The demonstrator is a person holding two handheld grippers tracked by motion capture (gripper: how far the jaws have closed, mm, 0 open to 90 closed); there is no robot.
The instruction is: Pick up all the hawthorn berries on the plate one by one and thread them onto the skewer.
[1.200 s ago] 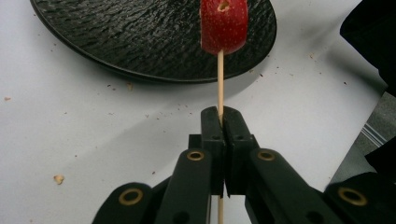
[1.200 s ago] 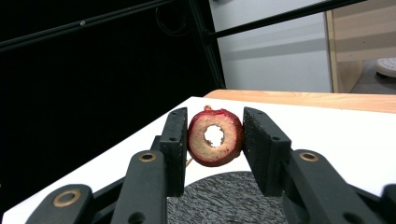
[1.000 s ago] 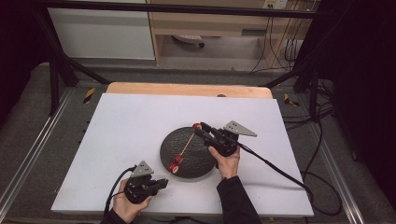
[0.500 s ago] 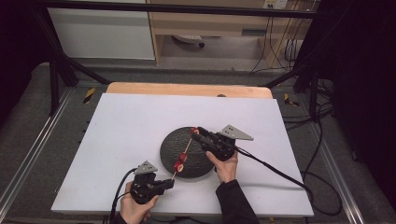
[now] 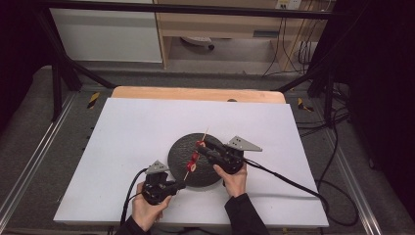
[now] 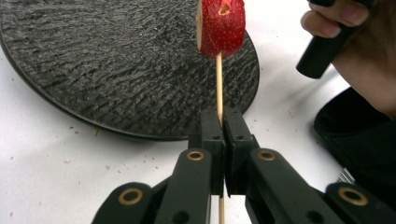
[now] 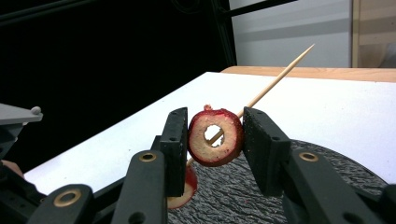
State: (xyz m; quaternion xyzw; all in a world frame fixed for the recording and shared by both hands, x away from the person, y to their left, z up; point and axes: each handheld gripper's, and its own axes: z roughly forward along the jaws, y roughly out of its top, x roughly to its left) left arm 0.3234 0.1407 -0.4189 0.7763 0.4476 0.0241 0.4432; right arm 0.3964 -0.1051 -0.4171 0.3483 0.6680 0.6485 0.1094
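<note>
1. L gripper point(image 5: 177, 186), near table edge: jaws pressed together on the butt end of a wooden skewer point(image 6: 219, 81); pinch seen clearly in L gripper view. It is held in the person's left hand point(image 5: 147, 208).
2. Skewer is angled up and away from L gripper over a dark textured round plate point(image 5: 183, 147); pointed tip is free, seen past the R jaws in R gripper view.
3. One red fruit slice point(image 6: 220, 25) w/ cored centre is already threaded on the skewer, above the plate, approx. mid-shaft.
4. R gripper point(image 7: 215, 135), farther in: jaws partly closed, pinching a second cored fruit ring point(image 7: 215, 136) by its rim; skewer shaft passes through its hole.
5. Plate rests on white table sheet point(image 5: 127, 132); wooden board edge point(image 5: 195, 93) seen beyond it at far side.
</note>
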